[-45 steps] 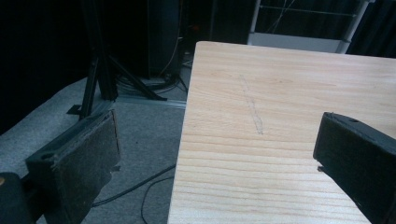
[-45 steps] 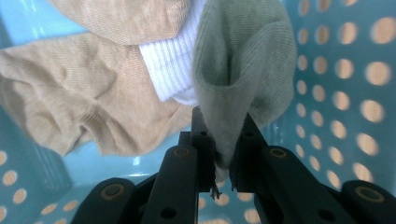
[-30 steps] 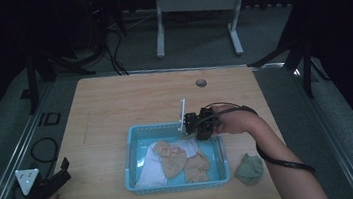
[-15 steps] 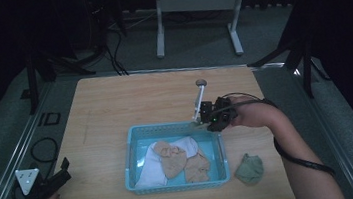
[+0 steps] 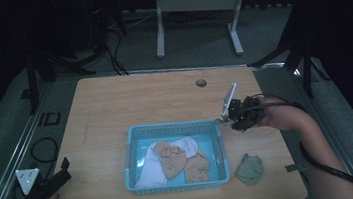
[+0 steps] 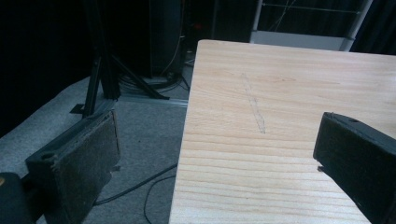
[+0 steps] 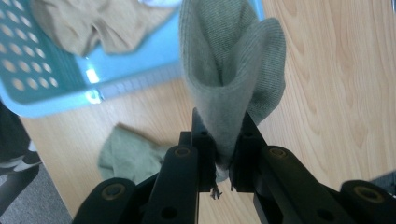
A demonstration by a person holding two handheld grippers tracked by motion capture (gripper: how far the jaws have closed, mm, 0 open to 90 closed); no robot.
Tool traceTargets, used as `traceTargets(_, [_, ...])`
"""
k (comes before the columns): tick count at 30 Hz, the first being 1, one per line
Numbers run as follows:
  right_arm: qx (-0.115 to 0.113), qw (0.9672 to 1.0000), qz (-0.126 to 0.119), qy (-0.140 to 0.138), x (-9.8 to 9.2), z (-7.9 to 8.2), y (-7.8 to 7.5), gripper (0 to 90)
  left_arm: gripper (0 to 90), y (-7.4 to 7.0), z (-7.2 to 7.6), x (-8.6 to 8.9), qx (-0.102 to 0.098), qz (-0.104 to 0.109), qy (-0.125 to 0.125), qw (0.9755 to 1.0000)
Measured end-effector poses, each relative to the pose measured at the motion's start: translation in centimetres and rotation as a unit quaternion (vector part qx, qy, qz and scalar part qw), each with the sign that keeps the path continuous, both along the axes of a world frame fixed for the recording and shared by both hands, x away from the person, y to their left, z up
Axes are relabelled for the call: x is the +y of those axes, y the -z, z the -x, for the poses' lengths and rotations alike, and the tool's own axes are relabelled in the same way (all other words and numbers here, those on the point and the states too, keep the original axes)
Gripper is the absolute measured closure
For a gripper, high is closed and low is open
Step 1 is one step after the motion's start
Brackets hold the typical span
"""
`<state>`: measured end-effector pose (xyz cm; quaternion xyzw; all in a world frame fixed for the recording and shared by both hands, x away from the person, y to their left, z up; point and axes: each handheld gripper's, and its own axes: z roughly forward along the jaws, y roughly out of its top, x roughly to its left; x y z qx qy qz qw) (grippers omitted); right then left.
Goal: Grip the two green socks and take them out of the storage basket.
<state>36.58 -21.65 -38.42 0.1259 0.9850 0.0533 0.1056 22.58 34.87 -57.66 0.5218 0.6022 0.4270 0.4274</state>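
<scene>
My right gripper (image 7: 223, 154) is shut on a grey-green sock (image 7: 229, 70), which stands up from between its jaws. In the high view this gripper (image 5: 227, 119) hangs just past the right rim of the light blue basket (image 5: 167, 126), above the wooden table (image 5: 130, 105). A second grey-green sock (image 5: 249, 168) lies crumpled on the table to the right of the basket, also seen below the held sock (image 7: 130, 154). Tan socks (image 5: 171, 160) and a white sock (image 5: 149, 165) lie inside the basket. My left gripper (image 5: 55, 178) rests open at the table's front left corner, nothing between its jaws.
A round cable hole (image 5: 201, 82) sits near the table's far edge. In the left gripper view the table's left edge (image 6: 184, 140) drops to grey carpet with cables and a black stand (image 6: 100, 70). A white desk frame (image 5: 193, 2) stands behind the table.
My right gripper has moved right from over the basket's back rim to beyond its right rim, carrying the sock. The left gripper has stayed in place.
</scene>
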Motion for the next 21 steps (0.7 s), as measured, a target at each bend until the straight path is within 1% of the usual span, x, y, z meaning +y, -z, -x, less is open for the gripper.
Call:
traceTargets(5, [0.008,0.9998,0.002,0.017,-2.1,-0.2,1.2,82.5,0.7,0.0,0.0,0.0,0.001,0.000,0.000,1.0000])
traceTargets(8, [0.013,0.9995,0.004,0.030,-2.9,-0.4,1.7,82.5,0.7,0.0,0.0,0.0,0.001,-0.001,0.000,1.0000])
traceTargets(13, [0.014,0.9987,0.006,0.048,-3.7,-1.1,2.6,82.5,0.7,0.0,0.0,0.0,0.001,-0.001,0.001,1.0000])
traceTargets(17, [0.016,0.9982,0.006,0.058,-4.1,-1.8,3.9,82.2,0.7,0.0,0.0,0.0,0.000,-0.001,0.001,1.0000])
traceTargets(18, [0.016,0.9978,0.008,0.063,-4.1,-2.0,4.2,82.2,0.7,0.0,0.0,0.0,0.000,-0.001,0.002,1.0000])
traceTargets(19, [0.015,0.9980,0.013,0.061,-4.2,-2.3,4.7,82.0,0.7,0.0,0.0,0.0,0.000,-0.001,0.002,1.0000])
traceTargets(21, [0.011,0.9974,0.022,0.068,-4.3,-2.8,5.6,82.0,0.7,0.0,0.0,0.0,0.000,-0.001,0.001,1.0000])
